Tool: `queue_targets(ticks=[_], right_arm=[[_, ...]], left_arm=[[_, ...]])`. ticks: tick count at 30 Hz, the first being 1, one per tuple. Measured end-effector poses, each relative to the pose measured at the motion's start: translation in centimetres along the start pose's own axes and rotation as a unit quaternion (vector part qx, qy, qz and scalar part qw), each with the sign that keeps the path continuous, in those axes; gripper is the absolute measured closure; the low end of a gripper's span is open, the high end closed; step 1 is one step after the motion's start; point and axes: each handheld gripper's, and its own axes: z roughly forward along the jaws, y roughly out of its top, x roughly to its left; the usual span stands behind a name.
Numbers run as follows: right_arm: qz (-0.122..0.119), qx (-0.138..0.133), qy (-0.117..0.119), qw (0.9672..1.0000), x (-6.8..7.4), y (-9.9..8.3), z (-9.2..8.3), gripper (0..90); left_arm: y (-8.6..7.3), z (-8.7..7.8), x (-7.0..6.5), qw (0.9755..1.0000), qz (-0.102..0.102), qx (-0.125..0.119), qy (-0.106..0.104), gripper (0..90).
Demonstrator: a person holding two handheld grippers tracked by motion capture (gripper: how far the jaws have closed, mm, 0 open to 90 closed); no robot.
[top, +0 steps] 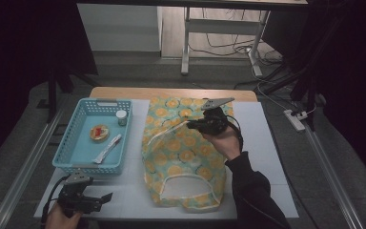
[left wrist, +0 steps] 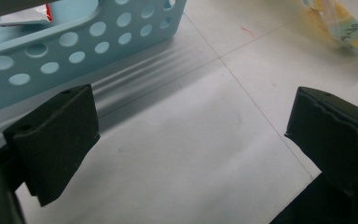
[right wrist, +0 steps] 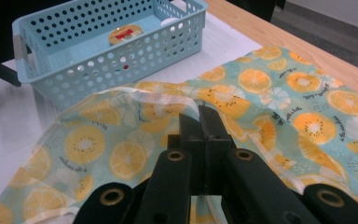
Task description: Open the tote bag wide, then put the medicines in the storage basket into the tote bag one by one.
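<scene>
A fabric bag [top: 181,157] printed with orange and kiwi slices lies flat in the middle of the white table; it also spreads below the jaws as the bag [right wrist: 284,93] in the right gripper view. My right gripper [top: 191,125] hovers over the bag's upper part, pointing left, and is shut on the bag's white strap [right wrist: 168,100], which lifts slightly toward the right gripper [right wrist: 199,116]. My left gripper [top: 106,197] sits low at the table's front left corner. In its own view the left gripper [left wrist: 191,135] is open over bare tabletop, with nothing between its fingers.
A light blue perforated basket [top: 66,148] stands at the left, near the left jaws as the basket [left wrist: 74,42]. It holds a small white-lidded jar [top: 121,117], a round yellow-red packet [top: 99,132] and a white sachet [top: 107,149]. The table's wooden far edge [top: 171,93] runs behind.
</scene>
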Motion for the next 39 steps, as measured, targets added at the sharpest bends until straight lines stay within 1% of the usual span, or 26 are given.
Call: queue_targets(ticks=[6,11,16,18,21,24,29,34,39], right_arm=[[-0.006,-0.009,-0.006,0.9999,0.05,0.05,-0.13,90.0],[-0.008,-0.011,-0.003,0.9999,0.21,0.05,-0.15,90.0],[-0.02,-0.002,-0.002,0.9998,0.24,-0.22,0.1,90.0],[-0.022,0.001,-0.003,0.9998,0.23,-0.32,0.2,90.0],[-0.018,-0.001,-0.006,0.9998,0.23,-0.41,0.3,90.0],[-0.014,-0.004,-0.007,0.9999,0.19,-0.41,0.26,90.0],[-0.011,-0.008,-0.008,0.9999,0.12,-0.4,0.07,90.0],[-0.013,-0.005,-0.007,0.9999,0.01,-0.46,0.1,90.0],[-0.012,-0.004,-0.007,0.9999,0.0,-0.5,0.21,90.0]], left_arm=[[-0.04,-0.05,0.07,1.0,-0.001,-0.004,-0.005,2.1],[-0.06,-0.13,0.13,0.9999,-0.003,-0.006,-0.009,1.2],[-0.16,-0.31,0.54,0.9994,-0.007,-0.016,-0.03,0.0],[-0.2,-0.37,0.6,0.9992,-0.011,-0.02,-0.032,0.0],[-0.23,-0.45,0.56,0.9992,-0.009,-0.022,-0.032,0.0],[-0.2,-0.42,0.55,0.999,-0.007,-0.021,-0.039,0.0],[-0.21,-0.47,0.7,0.9986,-0.011,-0.023,-0.046,0.0],[-0.24,-0.56,0.78,0.9981,-0.014,-0.032,-0.05,0.0],[-0.16,-0.68,0.8,0.998,-0.007,-0.037,-0.05,0.0]])
